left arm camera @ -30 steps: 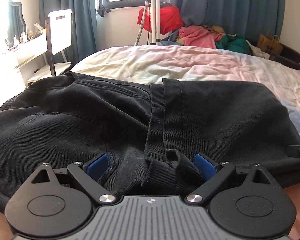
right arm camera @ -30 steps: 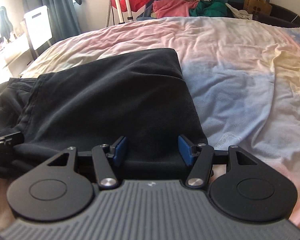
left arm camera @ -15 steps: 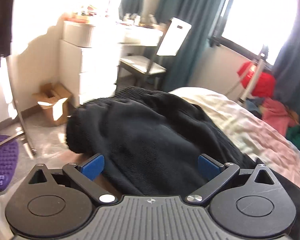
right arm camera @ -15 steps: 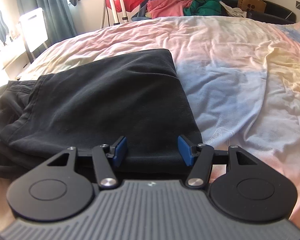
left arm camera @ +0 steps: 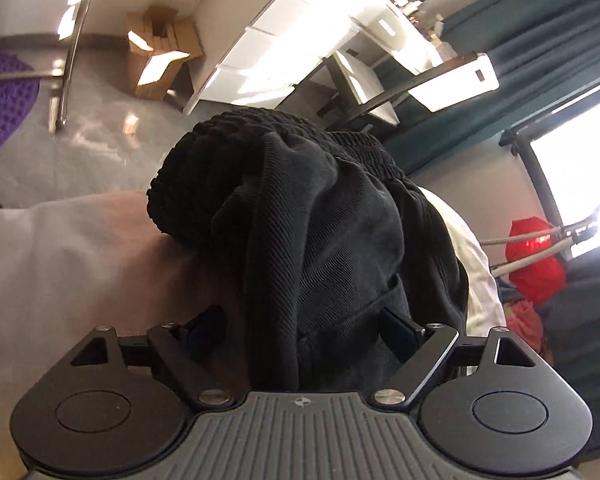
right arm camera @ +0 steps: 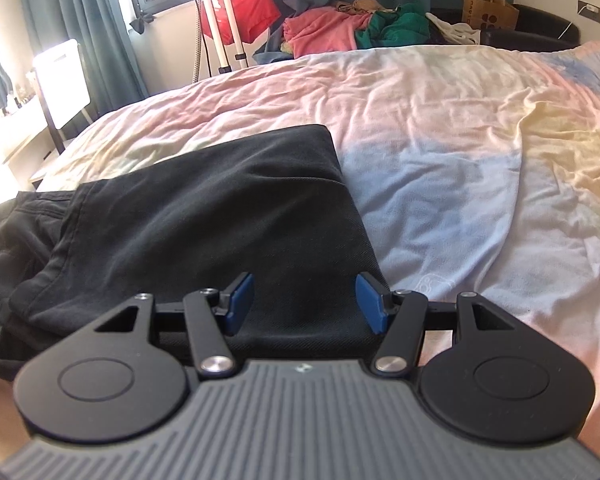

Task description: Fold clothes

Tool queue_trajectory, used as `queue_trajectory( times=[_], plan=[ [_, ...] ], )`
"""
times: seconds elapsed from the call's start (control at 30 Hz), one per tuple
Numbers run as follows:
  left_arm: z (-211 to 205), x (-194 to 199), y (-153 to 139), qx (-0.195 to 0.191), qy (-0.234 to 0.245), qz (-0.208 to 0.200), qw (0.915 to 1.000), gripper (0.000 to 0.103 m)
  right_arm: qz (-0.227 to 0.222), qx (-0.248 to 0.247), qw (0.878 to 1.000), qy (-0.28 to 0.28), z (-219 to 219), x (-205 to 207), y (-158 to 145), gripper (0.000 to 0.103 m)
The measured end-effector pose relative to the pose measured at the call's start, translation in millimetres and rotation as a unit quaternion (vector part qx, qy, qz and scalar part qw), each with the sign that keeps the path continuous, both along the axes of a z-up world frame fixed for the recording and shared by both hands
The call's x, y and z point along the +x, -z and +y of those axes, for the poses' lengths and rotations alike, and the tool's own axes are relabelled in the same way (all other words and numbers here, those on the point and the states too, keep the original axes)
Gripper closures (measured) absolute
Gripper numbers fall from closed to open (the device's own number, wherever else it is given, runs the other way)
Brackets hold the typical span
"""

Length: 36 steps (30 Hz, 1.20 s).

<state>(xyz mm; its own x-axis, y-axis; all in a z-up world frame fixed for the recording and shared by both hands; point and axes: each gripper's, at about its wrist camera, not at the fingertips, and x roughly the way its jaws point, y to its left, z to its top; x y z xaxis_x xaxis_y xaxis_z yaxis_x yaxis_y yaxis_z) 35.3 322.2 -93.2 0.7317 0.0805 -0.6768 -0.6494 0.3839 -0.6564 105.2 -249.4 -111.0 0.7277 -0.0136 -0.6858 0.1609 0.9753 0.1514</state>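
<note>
The left gripper [left arm camera: 300, 330], rolled sideways, gapes wide around bunched black trousers [left arm camera: 324, 240], gripping nothing, while the right gripper [right arm camera: 305, 302], jaws parted, hovers over the trousers' folded leg directly ahead on the bed [right arm camera: 440, 128].

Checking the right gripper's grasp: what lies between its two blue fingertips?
In the right wrist view, only the near edge of the black trousers lies between the open right gripper fingertips.
</note>
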Motion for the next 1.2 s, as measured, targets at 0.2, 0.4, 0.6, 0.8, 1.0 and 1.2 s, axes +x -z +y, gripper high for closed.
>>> queue_trajectory(
  times=[0.2,0.4,0.6,0.8,1.0,1.2],
  plan=[
    [7,8,-4,0.045,-0.001,-0.03,0.9985,0.068,0.052,-0.017,0.998,-0.02,7,14,20,0.043],
    [-47,17,-60,0.211,0.04,-0.037,0.9759,0.086,0.049,-0.02,0.998,-0.021,7,11,15,0.044],
    [-163,24,-141,0.362,0.077,-0.112,0.9222,0.088,0.029,0.007,1.0,-0.005,-9,6,1,0.044],
    [-307,45,-172,0.452,0.13,-0.181,0.8638,0.088,0.003,0.045,0.998,0.041,-45,0,-13,0.044],
    [-444,64,-127,0.533,0.235,-0.193,0.7899,0.088,-0.031,0.094,0.987,0.128,-103,-7,-24,0.044],
    [-529,76,-18,0.582,0.384,-0.123,0.7062,0.087,-0.039,0.164,0.976,0.138,-123,-4,-16,0.041]
  ],
)
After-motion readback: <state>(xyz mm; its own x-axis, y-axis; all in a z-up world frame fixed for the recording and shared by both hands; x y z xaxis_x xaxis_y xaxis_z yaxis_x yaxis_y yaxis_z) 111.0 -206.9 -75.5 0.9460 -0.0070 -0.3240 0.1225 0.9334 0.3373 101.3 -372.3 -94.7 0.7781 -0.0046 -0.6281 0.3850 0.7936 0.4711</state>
